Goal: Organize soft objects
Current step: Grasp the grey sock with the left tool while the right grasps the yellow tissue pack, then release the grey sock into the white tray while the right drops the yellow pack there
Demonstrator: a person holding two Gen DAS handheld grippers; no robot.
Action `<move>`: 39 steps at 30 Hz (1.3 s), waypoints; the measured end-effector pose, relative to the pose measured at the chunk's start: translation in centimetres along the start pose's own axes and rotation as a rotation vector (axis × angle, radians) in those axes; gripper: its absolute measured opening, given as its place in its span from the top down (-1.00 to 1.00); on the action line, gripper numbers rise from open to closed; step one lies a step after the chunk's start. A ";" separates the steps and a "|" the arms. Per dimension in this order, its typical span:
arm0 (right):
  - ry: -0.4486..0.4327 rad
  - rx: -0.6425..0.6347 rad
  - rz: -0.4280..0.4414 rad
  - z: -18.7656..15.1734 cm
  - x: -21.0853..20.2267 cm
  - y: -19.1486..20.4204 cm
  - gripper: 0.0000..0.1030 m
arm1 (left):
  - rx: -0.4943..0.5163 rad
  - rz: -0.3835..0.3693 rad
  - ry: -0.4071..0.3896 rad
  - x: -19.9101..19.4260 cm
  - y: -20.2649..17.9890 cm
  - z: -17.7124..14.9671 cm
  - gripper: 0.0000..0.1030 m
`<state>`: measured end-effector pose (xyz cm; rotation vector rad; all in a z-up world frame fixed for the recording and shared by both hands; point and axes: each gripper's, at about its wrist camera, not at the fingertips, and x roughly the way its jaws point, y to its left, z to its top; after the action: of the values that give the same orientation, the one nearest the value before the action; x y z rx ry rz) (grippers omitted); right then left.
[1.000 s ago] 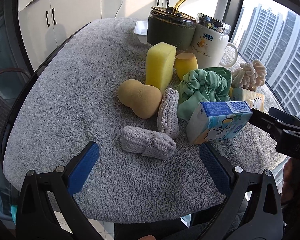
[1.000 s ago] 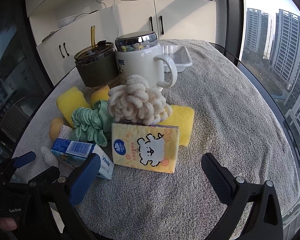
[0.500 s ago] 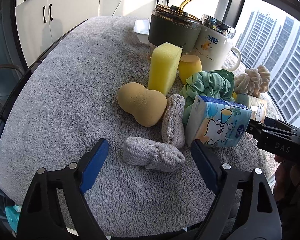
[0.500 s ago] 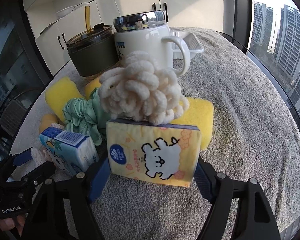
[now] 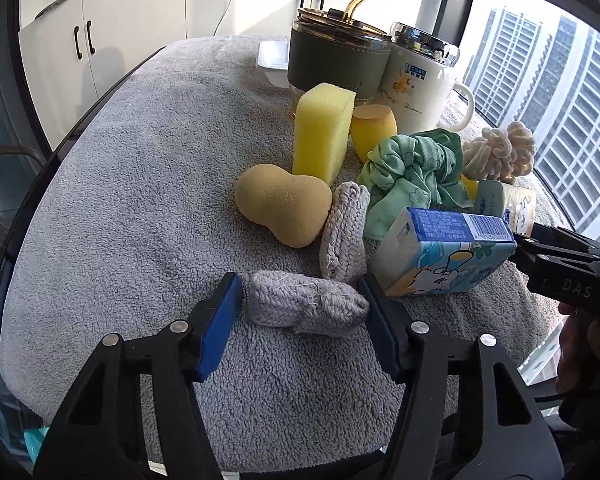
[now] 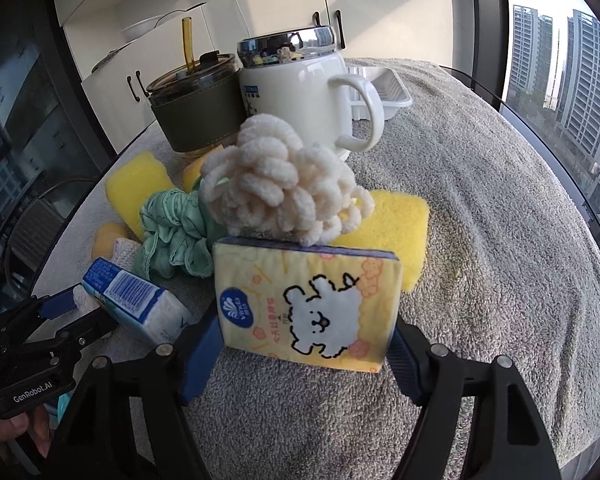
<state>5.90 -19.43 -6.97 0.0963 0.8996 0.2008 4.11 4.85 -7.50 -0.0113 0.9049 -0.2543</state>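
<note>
My left gripper point(image 5: 300, 316) is closing around a grey knitted cloth roll point(image 5: 308, 304) that lies on the grey towel point(image 5: 140, 200). Its blue pads point(image 5: 220, 320) stand at the roll's two ends and do not squeeze it. My right gripper point(image 6: 304, 356) is shut on a yellow tissue pack point(image 6: 308, 304), held upright by its sides. Behind the pack lie a cream looped scrunchie point(image 6: 280, 192), a green scrunchie point(image 6: 172, 232) and a flat yellow sponge point(image 6: 388, 224). A blue tissue pack point(image 5: 440, 256) leans between the two grippers.
An upright yellow sponge point(image 5: 324, 128), a beige gourd-shaped sponge point(image 5: 284, 204), a second grey cloth point(image 5: 344, 232) and a small yellow sponge point(image 5: 372, 128) crowd the middle. A green-sleeved cup point(image 5: 336, 64), a white mug point(image 5: 416, 88) and a white tray point(image 5: 272, 60) stand behind. The table edge is just below both grippers.
Both grippers have narrowed from wide open. The left jaws came in to the ends of the grey roll. The right jaws closed onto the yellow tissue pack.
</note>
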 end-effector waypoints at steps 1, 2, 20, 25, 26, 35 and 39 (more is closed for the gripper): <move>0.000 0.002 0.002 0.1 0.0 -0.1 -0.47 | 0.013 -0.010 -0.002 -0.1 0.0 0.0 0.01; -0.001 0.002 0.003 0.0 0.0 -0.1 -0.47 | 0.023 -0.009 0.001 -0.1 -0.1 -0.1 0.01; -0.044 -0.001 0.005 0.1 -1.5 -0.5 -0.44 | 0.049 -0.002 -0.043 -2.1 -0.8 -0.4 0.08; -0.054 -0.007 0.003 0.2 -2.0 -0.6 -0.43 | 0.036 -0.004 -0.058 -2.5 -0.8 -0.6 0.09; -0.054 -0.009 0.002 0.2 -2.2 -0.6 -0.43 | 0.035 -0.003 -0.064 -2.6 -0.8 -0.6 0.09; -0.092 -0.028 -0.024 1.1 -4.3 -1.1 -0.43 | 0.027 -0.002 -0.119 -4.1 0.0 0.5 0.08; -0.115 -0.039 -0.026 2.1 -5.8 -1.6 -0.43 | 0.022 -0.014 -0.145 -5.0 0.5 1.8 0.08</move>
<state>4.28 -22.18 -1.50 0.0596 0.7812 0.1865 2.70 6.28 -2.58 -0.0152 0.7582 -0.2728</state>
